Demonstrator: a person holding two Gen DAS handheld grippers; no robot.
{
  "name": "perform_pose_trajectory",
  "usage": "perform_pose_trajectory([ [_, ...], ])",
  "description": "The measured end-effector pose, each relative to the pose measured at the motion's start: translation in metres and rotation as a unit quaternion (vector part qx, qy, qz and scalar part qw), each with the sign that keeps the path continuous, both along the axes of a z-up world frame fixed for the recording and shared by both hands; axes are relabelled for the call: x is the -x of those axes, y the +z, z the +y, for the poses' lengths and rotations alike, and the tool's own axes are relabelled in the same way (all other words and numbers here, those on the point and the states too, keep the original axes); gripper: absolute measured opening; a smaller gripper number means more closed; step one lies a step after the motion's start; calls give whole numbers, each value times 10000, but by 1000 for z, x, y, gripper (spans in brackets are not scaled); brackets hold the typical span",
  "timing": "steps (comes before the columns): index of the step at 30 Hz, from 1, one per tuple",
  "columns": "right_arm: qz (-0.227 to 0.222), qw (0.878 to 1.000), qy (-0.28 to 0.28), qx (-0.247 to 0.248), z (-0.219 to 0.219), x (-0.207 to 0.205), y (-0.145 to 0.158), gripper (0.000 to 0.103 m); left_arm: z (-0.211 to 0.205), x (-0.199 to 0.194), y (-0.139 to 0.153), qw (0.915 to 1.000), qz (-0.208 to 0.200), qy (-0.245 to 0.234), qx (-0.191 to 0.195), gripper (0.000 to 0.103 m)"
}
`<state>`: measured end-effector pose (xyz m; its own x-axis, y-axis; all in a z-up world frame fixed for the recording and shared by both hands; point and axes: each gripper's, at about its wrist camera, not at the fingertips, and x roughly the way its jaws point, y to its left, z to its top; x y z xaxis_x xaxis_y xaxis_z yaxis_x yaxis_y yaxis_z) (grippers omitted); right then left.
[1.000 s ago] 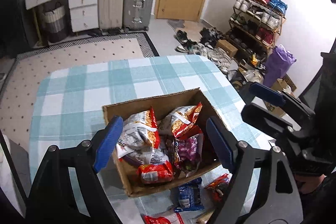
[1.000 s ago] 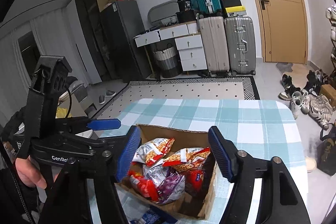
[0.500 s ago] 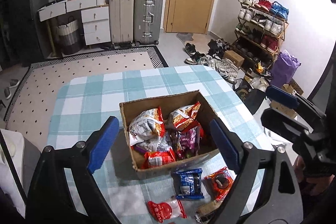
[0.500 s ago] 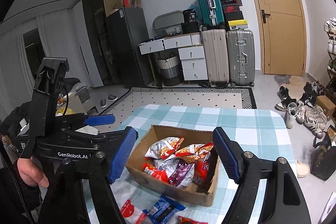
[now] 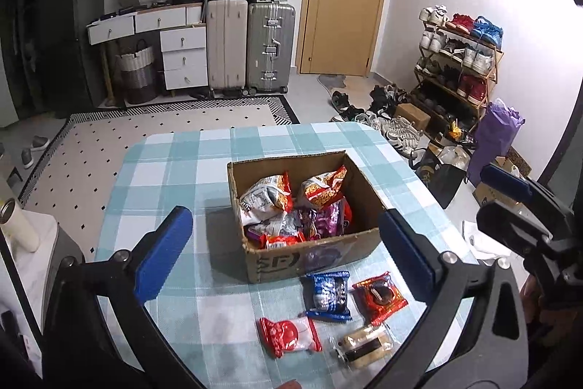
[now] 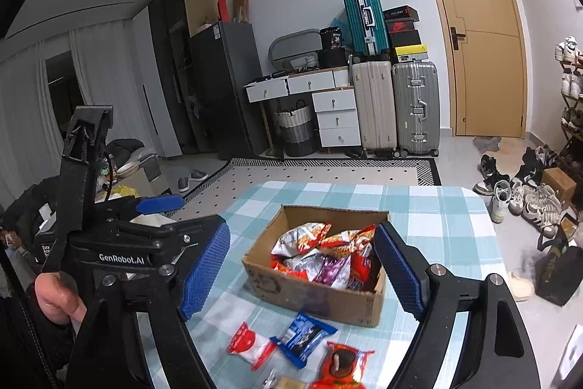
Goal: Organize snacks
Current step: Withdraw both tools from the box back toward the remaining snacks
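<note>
A cardboard box [image 5: 360, 181] [image 6: 309, 294] holding several snack bags stands on the checked tablecloth [image 5: 175, 170]. In front of it lie loose snacks: a blue packet [image 5: 328, 290] [image 6: 304, 338], a red packet [image 5: 379, 296] [image 6: 340, 363], a red-and-white packet [image 5: 289, 336] [image 6: 249, 345] and a clear-wrapped cake [image 5: 366, 345]. My left gripper [image 5: 288, 254] is open and empty, held above and behind the loose snacks. My right gripper [image 6: 302, 270] is open and empty, also raised. The right gripper also shows in the left wrist view [image 5: 510, 192], and the left gripper in the right wrist view [image 6: 160, 205].
A white cylinder [image 5: 18, 225] stands on a low stand left of the table. Suitcases [image 5: 251, 42] and drawers line the far wall. A shoe rack [image 5: 459, 61] and bags stand right of the table, past its edge.
Both grippers have pulled back and up from the box. The box looks smaller and the loose snacks in front of it have come into view.
</note>
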<state>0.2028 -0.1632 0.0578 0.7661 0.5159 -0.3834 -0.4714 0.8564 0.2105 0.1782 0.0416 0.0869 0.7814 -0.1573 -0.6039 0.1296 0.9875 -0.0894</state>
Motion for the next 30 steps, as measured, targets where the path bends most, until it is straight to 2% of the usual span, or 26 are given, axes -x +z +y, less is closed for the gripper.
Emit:
perform_pose_trajectory([
  [7,-50,10000,-42,-63,-3,42,-6,85,6,45,-7,9996,-253,132,63,102],
  [17,268,9994,-198,-85,-13,79,-40,85,18,85,-57,9991,14,372,223,102],
  [23,564,9979,-314,-10,-19,79,-70,85,18,93,-86,9988,132,457,137,102],
  [30,926,9950,-363,34,-20,66,-108,85,14,84,-112,9983,267,509,112,102],
])
